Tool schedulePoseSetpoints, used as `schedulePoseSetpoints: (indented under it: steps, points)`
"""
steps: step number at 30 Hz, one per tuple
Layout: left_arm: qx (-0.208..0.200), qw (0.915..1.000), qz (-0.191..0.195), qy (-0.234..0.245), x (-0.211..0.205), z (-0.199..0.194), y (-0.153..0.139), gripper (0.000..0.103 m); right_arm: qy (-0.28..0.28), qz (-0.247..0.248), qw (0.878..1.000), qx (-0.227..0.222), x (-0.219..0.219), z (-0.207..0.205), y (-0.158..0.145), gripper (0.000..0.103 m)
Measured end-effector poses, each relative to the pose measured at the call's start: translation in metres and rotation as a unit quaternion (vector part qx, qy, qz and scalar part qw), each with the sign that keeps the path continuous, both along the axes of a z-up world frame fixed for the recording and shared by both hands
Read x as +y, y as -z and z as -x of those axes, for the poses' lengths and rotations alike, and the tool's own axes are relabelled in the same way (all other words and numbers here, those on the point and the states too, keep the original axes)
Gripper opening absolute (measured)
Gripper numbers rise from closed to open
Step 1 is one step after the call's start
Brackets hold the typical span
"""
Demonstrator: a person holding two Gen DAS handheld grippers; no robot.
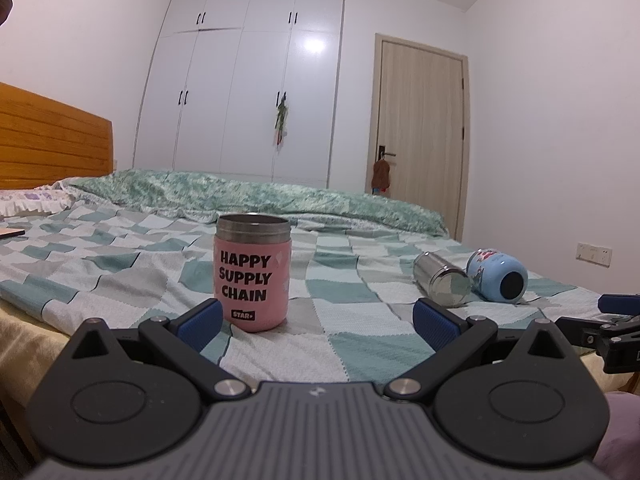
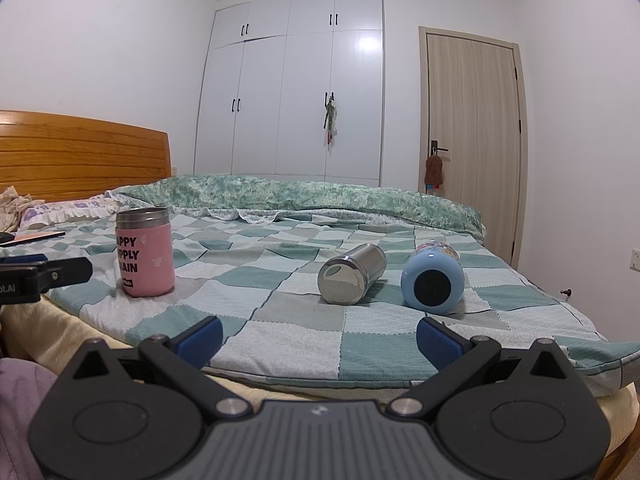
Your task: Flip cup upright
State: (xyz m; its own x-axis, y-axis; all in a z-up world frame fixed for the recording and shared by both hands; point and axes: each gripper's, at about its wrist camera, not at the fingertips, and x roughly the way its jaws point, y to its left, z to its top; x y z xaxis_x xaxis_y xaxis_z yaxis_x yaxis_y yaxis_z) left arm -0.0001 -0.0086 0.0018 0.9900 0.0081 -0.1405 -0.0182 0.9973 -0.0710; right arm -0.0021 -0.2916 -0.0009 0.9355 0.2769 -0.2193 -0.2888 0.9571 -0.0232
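A pink cup [image 1: 253, 274] with black lettering and a steel rim stands upright on the checked bed cover; it also shows in the right wrist view [image 2: 145, 257]. A steel cup [image 1: 442, 284] lies on its side, as does a light blue cup [image 1: 498, 276] beside it. In the right wrist view the steel cup [image 2: 352, 279] and the blue cup [image 2: 434, 280] lie with their bases toward me. My left gripper [image 1: 318, 324] is open and empty, just in front of the pink cup. My right gripper [image 2: 320, 340] is open and empty at the bed's near edge, short of the lying cups.
The checked cover [image 2: 280, 312] spans the bed, with a folded green quilt [image 2: 320, 196] at the far side. A wooden headboard [image 2: 80, 152] is at the left. A flat object [image 2: 36, 237] lies near the pillow. White wardrobe and a door stand behind.
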Motion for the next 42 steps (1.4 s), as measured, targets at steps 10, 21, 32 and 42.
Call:
schedulePoseSetpoints:
  steps: [10,21,32,42]
  points:
    - [0.049,0.9959,-0.031,0.069,-0.033,-0.055,-0.038,0.103,0.007,-0.014,1.000,0.016,-0.017,-0.035,-0.022,0.103]
    - [0.109,0.9788,-0.073,0.157,-0.088,-0.197,-0.082,0.103,0.027,0.004,0.999,0.031,-0.040,-0.122,-0.045,0.103]
    - [0.224,0.9509,-0.072,0.200,-0.129,-0.333,-0.061,0.103,0.035,0.031,0.997,0.067,-0.059,-0.207,-0.058,0.103]
    - [0.338,0.8991,-0.078,0.267,-0.133,-0.408,-0.036,0.103,0.052,0.039,0.991,0.116,-0.060,-0.253,-0.053,0.103]
